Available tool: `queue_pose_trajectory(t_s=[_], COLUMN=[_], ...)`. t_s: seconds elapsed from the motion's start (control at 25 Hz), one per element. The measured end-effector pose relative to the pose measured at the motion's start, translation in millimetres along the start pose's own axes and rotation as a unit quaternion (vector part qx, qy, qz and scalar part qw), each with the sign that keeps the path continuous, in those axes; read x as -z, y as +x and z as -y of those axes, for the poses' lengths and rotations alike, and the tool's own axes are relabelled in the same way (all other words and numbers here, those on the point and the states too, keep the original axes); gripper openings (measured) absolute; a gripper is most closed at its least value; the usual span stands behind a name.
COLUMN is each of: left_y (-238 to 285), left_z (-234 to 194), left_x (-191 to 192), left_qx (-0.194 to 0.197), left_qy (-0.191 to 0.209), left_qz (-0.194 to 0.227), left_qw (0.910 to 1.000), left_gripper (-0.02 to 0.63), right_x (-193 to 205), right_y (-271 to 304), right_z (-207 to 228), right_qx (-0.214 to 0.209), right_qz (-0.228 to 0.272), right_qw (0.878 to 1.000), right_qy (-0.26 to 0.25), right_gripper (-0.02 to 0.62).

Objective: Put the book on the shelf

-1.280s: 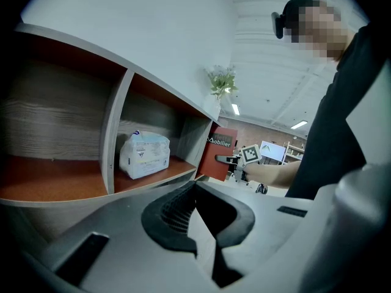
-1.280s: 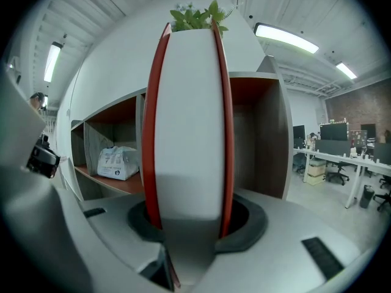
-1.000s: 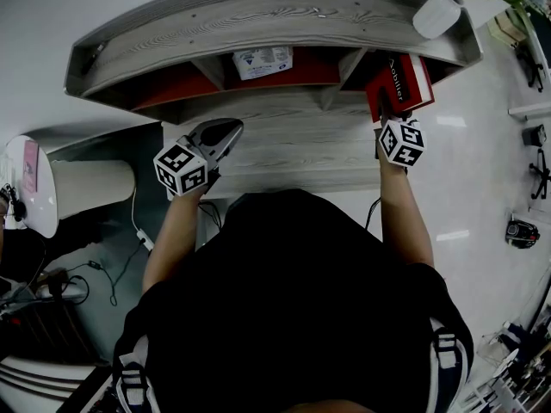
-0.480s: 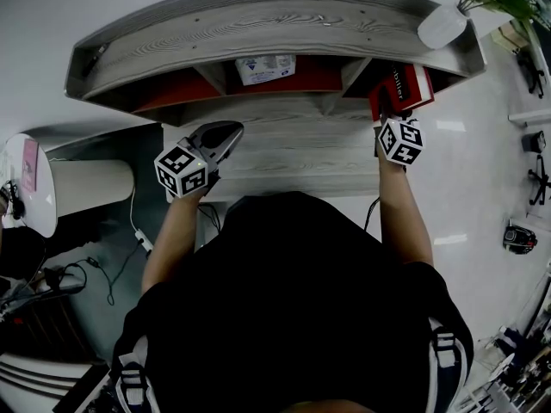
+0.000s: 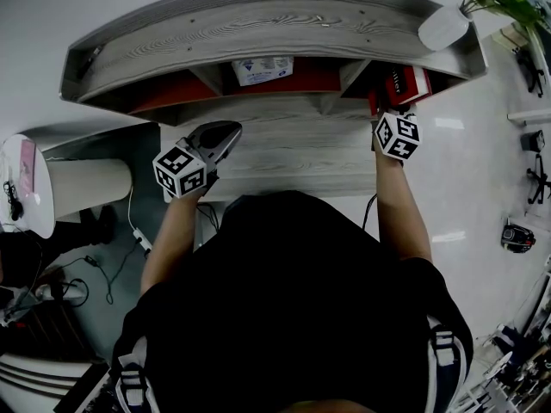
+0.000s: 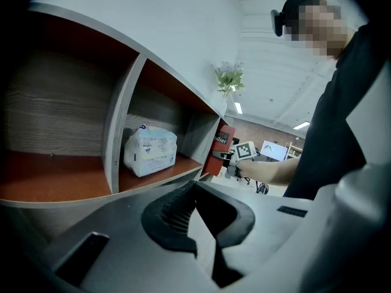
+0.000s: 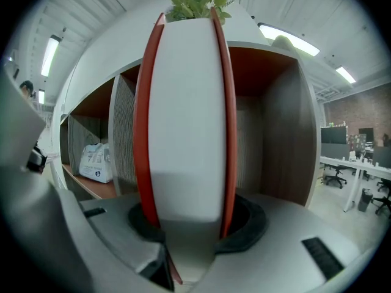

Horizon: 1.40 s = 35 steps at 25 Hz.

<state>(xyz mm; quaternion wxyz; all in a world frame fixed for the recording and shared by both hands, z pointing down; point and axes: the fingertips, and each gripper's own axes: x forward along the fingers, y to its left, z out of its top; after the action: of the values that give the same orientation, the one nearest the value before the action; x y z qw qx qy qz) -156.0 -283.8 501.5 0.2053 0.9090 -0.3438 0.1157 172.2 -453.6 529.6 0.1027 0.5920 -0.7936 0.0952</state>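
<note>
Right gripper (image 7: 186,224): my jaws are clamped on the book (image 7: 186,102), with the pads low on its two red covers. The book stands upright and its white page edge faces back at me. Just ahead of these jaws, the book's far end sits inside the right-end compartment of the shelf (image 7: 278,133). The wood side wall is right of the jaws and the divider is left of them. I can't tell if the book's bottom touches the compartment floor. A green plant (image 7: 195,3) shows above the book, on the shelf top. Further left of these jaws, a white packet (image 7: 98,162) lies in the middle compartment. Left gripper (image 6: 195,191): my jaws are together with nothing between them, held over the grey wood tabletop (image 5: 301,157) and short of the shelf front. Ahead of these jaws and a bit left are the packet and the divider beside it. The left compartment, with its orange-red floor, is further left. Ahead and to the right, well apart from these jaws, the book shows at the shelf's end.
</note>
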Motion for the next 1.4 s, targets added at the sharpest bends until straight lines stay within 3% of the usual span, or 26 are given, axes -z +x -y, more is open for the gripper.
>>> queue_pose_trajectory(t_s=[1.4], left_y=[-3], left_z=[-10], left_x=[0], left_qx=[-0.007], left_qy=[-0.006], left_qz=[0.006], left_qw=[0.9999], left_gripper=[0.020], right_x=[-2], right_y=[16], right_z=[-4], right_qx=[0.010], right_qz=[-0.005], right_qw=[1.000], right_qy=[-0.028], right_gripper=[0.170])
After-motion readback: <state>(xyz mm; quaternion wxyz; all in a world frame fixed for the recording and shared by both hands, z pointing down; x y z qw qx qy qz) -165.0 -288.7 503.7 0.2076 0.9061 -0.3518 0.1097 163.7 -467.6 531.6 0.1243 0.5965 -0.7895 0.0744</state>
